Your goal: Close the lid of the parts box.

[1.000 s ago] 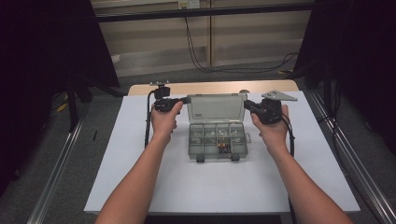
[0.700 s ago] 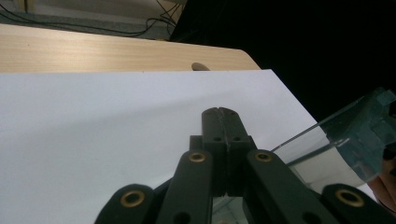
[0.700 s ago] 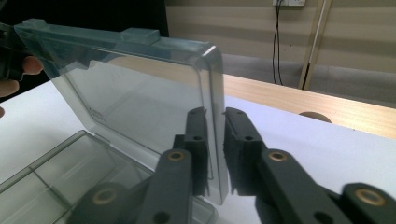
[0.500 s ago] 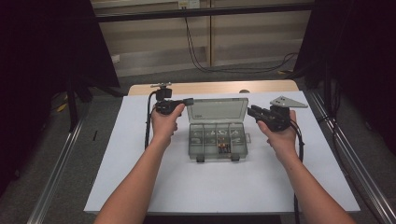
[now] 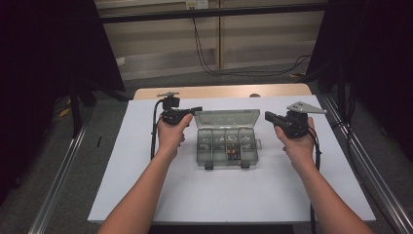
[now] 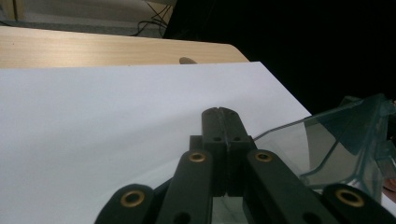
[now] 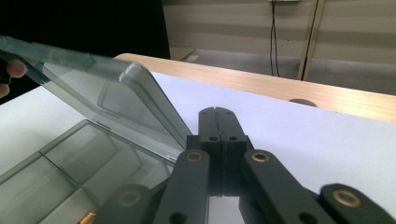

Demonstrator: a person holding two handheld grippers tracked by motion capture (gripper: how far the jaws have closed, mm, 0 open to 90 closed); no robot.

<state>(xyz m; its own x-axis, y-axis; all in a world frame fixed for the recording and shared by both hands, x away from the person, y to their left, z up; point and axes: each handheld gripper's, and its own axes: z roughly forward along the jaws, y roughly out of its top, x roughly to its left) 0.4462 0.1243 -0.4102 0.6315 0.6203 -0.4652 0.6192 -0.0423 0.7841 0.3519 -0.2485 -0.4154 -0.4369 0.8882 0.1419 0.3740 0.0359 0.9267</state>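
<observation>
A clear plastic compartment box (image 5: 226,151) lies on the white sheet with small parts in its cells. Its lid (image 5: 226,118) stands tilted up at the back. My left gripper (image 5: 198,110) is shut at the lid's left corner; in the left gripper view the closed jaws (image 6: 219,112) have the lid's edge (image 6: 345,135) against their right side. My right gripper (image 5: 268,116) is off to the right of the lid, apart from it. Its jaws (image 7: 218,112) have just closed with nothing between them. The lid (image 7: 107,93) and cells (image 7: 70,163) show to their left.
The white sheet (image 5: 146,195) covers most of the table. A bare wooden strip (image 5: 219,91) with a small hole (image 5: 253,95) runs along the back. Metal rails (image 5: 360,165) flank both sides. Cables trail from each gripper.
My right gripper has drawn back to the right from the lid's right corner. The lid has stayed tilted up, and the left hand has held still.
</observation>
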